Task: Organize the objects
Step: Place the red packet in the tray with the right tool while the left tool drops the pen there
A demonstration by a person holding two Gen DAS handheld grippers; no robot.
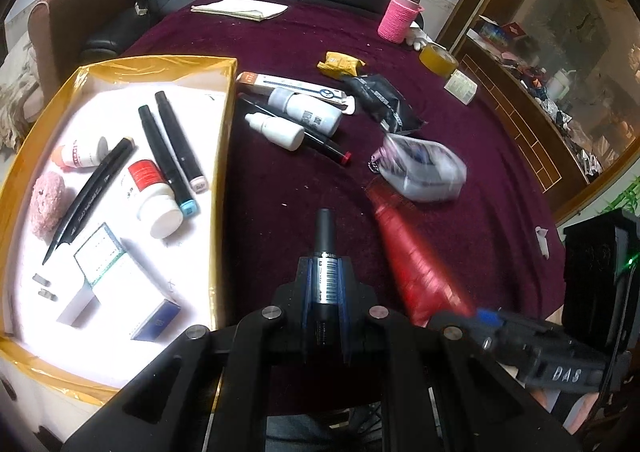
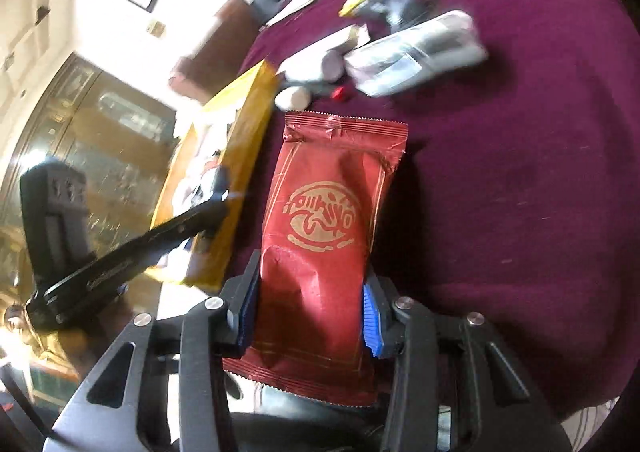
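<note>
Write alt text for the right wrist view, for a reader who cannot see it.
The right gripper is shut on a red foil packet with a gold emblem, held above a maroon tablecloth. To its left are the yellow-edged box and the blurred left gripper; beyond lie blurred white bottles and a clear plastic bag.

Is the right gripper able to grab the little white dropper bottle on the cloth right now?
Probably not yet. The right gripper is already shut on the red packet, so its jaws are full. The dropper bottle itself lies uncovered on the cloth.
</note>
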